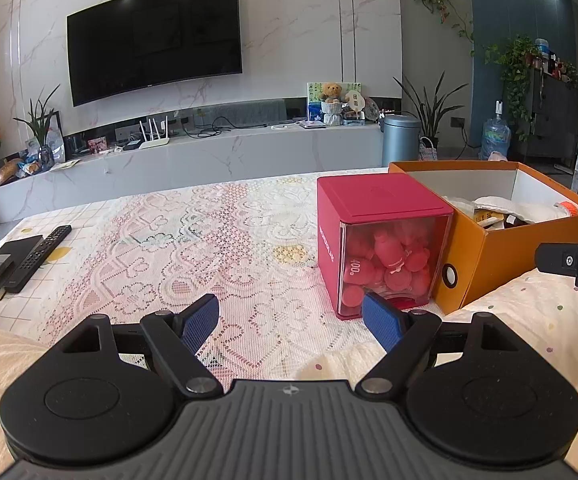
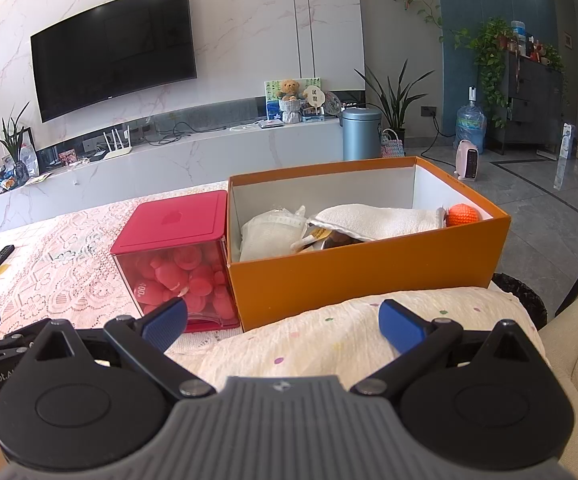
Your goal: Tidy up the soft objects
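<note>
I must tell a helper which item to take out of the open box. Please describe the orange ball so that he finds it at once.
On the lace-covered table stands an open orange box, right beside a red cube container. Look inside the box at its far right corner, next to the white cloth. The orange ball is the only round, bright knitted thing there; the other things in the box are pale or dark.
</note>
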The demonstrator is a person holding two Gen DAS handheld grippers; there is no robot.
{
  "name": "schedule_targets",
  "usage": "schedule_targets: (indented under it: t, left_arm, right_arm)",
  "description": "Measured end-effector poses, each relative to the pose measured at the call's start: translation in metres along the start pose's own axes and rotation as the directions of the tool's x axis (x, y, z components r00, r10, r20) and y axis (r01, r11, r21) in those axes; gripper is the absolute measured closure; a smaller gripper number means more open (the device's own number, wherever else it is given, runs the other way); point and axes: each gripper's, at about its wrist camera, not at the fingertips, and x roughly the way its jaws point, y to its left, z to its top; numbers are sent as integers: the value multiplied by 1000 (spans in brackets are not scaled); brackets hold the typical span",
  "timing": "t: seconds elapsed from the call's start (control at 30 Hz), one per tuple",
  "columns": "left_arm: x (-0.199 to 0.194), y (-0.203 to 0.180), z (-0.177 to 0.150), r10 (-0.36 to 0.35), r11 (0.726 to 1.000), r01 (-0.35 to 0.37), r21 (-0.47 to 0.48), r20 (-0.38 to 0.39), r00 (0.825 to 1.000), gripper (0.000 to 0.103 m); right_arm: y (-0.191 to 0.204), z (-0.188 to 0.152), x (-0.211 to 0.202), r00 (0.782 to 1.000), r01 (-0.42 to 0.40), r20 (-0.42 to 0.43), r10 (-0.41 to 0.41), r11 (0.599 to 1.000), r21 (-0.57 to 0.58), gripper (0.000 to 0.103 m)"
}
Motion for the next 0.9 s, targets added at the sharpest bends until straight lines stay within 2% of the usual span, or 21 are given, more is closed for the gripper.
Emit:
schedule_targets:
  t: [0.9]
  left_arm:
    - [-1, 0, -1, 0, 1000, -1, -10, -4, 1000, 7]
  right_arm:
    - [0, 0, -1, 1000, -1, 1, 1, 1000, -3, 3]
